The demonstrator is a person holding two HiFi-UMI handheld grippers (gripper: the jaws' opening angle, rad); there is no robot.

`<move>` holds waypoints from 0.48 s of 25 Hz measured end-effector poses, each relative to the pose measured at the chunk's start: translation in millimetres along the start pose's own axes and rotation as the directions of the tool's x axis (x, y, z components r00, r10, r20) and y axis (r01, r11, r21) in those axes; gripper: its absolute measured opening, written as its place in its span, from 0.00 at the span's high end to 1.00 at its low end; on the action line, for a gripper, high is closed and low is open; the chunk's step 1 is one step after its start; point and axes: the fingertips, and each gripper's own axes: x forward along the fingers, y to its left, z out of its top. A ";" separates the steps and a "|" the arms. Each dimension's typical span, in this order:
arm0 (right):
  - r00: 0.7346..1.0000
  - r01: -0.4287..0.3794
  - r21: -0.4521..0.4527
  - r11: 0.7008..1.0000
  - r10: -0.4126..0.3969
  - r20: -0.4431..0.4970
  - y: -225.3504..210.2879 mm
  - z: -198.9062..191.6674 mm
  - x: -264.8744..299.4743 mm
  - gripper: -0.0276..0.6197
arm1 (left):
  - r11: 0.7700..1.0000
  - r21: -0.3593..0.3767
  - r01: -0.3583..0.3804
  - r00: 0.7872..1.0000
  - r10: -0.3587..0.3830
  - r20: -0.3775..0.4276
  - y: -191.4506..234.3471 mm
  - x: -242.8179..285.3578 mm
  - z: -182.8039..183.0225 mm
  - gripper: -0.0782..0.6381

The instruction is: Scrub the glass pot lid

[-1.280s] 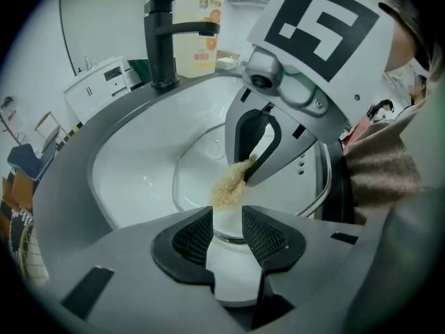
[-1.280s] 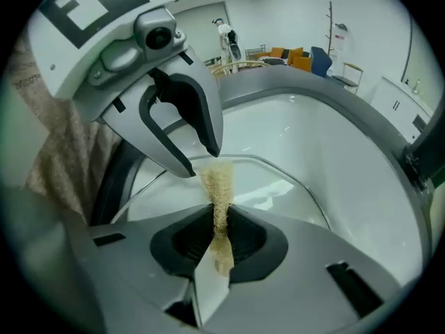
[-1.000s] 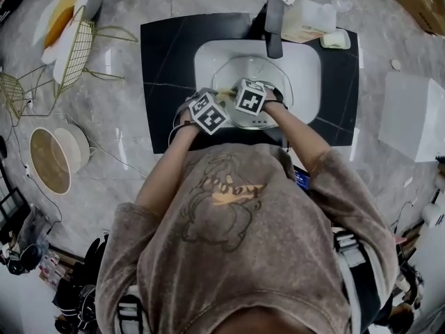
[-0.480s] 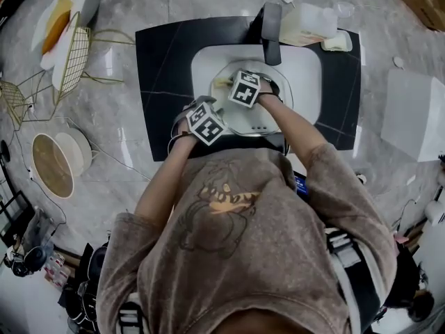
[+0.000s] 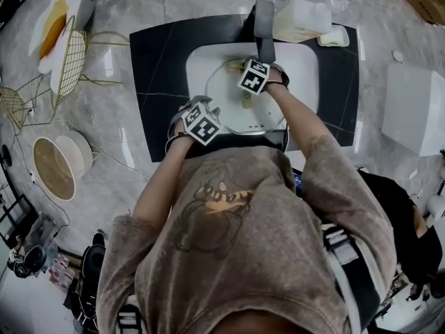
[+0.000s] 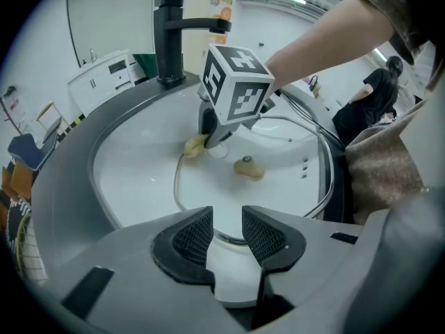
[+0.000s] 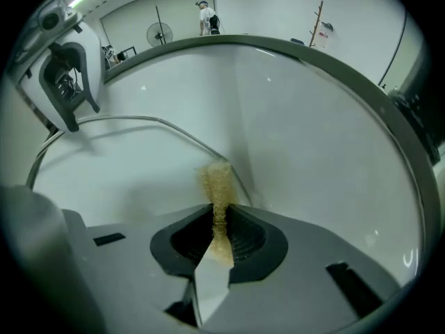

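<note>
The glass pot lid [image 5: 268,113] lies in the white sink [image 5: 208,65], with its pale knob [image 6: 249,168] facing up. My right gripper [image 7: 221,218] is shut on a yellow scrub pad [image 7: 217,185]. The pad's tip rests at the lid's metal rim [image 7: 174,127] on the faucet side. The same pad [image 6: 195,145] shows under that gripper's marker cube [image 6: 236,83] in the left gripper view. My left gripper [image 6: 227,228] stands over the lid's near rim [image 6: 229,239]. Its jaws are apart, and the rim crosses the gap without either pad closing on it.
A black faucet [image 5: 264,26] stands at the far side of the sink, set in a black counter [image 5: 160,82]. A plastic bottle [image 5: 306,18] and a soap dish [image 5: 334,39] sit behind it. A gold wire rack [image 5: 69,58] is at the left and a white box [image 5: 414,113] at the right.
My right gripper has carried the pad across the lid, away from the person's body and toward the faucet. The left gripper has stayed in place.
</note>
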 end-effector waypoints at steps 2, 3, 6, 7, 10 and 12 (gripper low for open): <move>0.997 -0.007 0.014 1.000 0.008 -0.073 -4.0 -25.5 0.6 0.88 | 1.000 -0.001 0.000 1.000 0.000 -0.002 0.2 1.0 -0.5 0.70; 0.994 -0.011 0.019 1.000 0.013 -0.107 -5.0 -37.4 0.0 0.88 | 1.000 -0.002 -0.001 1.000 0.001 -0.003 0.3 1.3 -0.7 0.70; 0.985 -0.013 0.024 1.000 0.017 -0.171 -5.5 -61.1 -7.2 0.88 | 1.000 -0.003 -0.001 1.000 0.000 -0.004 0.3 1.2 -1.6 0.70; 0.981 -0.015 0.024 1.000 0.019 -0.192 -4.3 -67.7 -10.6 0.88 | 1.000 -0.005 0.000 1.000 0.000 -0.003 0.4 0.9 -1.8 0.70; 0.970 -0.030 -0.004 1.000 0.028 -0.240 -0.8 -78.7 -21.0 0.88 | 1.000 -0.014 -0.002 1.000 0.002 0.006 1.6 -0.4 -0.2 0.70; 0.968 -0.046 -0.025 0.999 0.038 -0.247 2.0 -79.7 -26.8 0.88 | 1.000 -0.016 -0.005 1.000 0.005 0.007 1.5 -0.4 0.1 0.70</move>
